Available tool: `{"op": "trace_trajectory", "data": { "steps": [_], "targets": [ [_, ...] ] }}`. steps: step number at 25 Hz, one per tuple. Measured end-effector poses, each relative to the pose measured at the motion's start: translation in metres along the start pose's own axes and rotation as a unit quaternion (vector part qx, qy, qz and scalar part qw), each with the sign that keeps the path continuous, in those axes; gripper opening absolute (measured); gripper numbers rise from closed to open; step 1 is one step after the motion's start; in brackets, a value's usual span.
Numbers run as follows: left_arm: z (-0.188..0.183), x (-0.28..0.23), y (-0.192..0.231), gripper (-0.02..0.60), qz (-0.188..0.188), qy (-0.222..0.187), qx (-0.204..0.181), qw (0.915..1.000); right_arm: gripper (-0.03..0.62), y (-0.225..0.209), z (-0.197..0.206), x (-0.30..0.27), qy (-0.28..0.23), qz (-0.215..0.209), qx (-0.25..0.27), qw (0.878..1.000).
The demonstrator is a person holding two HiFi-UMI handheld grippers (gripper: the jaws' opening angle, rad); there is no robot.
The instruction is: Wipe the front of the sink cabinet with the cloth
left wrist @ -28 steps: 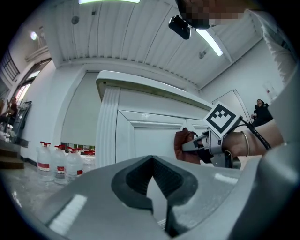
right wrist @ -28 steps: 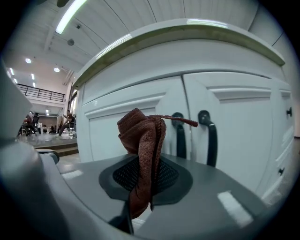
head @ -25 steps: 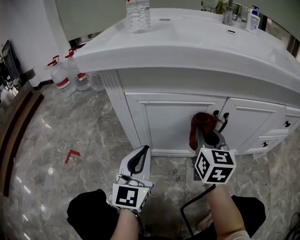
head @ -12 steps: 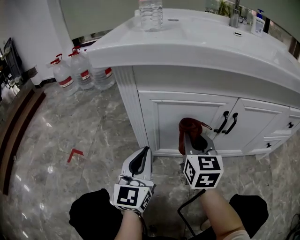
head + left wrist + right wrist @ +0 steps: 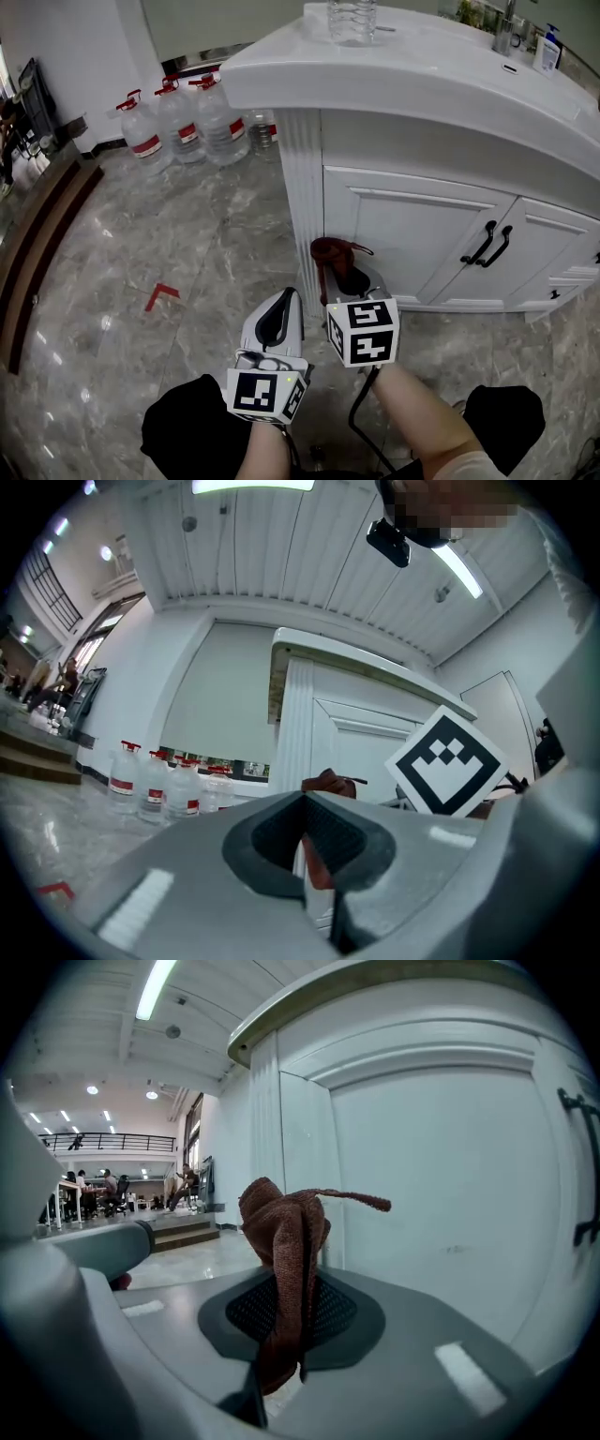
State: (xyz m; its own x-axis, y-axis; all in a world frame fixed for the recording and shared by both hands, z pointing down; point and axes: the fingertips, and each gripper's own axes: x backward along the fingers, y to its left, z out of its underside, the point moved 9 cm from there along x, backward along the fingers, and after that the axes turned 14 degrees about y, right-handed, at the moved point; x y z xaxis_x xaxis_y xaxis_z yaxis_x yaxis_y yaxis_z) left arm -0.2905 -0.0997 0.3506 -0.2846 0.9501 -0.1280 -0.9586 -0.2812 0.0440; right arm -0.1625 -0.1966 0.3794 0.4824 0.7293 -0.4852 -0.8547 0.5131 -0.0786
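The dark red cloth [image 5: 330, 253] is bunched up and pinched in my right gripper [image 5: 339, 274], which is shut on it. The cloth is pressed against the lower left corner of the white cabinet door [image 5: 403, 239], beside the fluted corner post [image 5: 302, 202]. In the right gripper view the cloth [image 5: 286, 1232] stands up between the pads, and the door panel [image 5: 441, 1194] fills the right side. My left gripper [image 5: 279, 317] hangs low over the floor, left of the right one, shut and empty. Its closed jaws [image 5: 305, 841] point at the cabinet corner.
Two black handles [image 5: 489, 246] sit where the doors meet, right of the cloth. Several large water bottles [image 5: 178, 117] stand on the marble floor by the cabinet's left end. A clear bottle [image 5: 354, 19] and a soap dispenser [image 5: 547, 47] stand on the countertop. A red corner mark [image 5: 161, 295] lies on the floor.
My right gripper has carried the cloth leftward along the cabinet front, from beside the black handles to the door's left edge. The left gripper has stayed put.
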Motion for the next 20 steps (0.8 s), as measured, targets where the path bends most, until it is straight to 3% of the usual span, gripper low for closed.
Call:
{"op": "trace_trajectory", "data": {
  "steps": [4, 10, 20],
  "targets": [
    [0.000, 0.003, 0.008, 0.000, -0.012, 0.002, -0.006, 0.9999, 0.083, -0.001, 0.003, -0.007, -0.001, 0.004, -0.009, 1.000],
    [0.008, -0.003, 0.007, 0.000, 0.000, 0.011, 0.006, 0.9999, 0.086, -0.021, 0.013, -0.004, 0.003, 0.009, -0.018, 1.000],
    [0.019, -0.021, -0.027, 0.000, 0.046, 0.027, -0.012, 0.9985, 0.084, -0.082, 0.037, 0.027, 0.017, 0.066, -0.033, 0.997]
  ]
}}
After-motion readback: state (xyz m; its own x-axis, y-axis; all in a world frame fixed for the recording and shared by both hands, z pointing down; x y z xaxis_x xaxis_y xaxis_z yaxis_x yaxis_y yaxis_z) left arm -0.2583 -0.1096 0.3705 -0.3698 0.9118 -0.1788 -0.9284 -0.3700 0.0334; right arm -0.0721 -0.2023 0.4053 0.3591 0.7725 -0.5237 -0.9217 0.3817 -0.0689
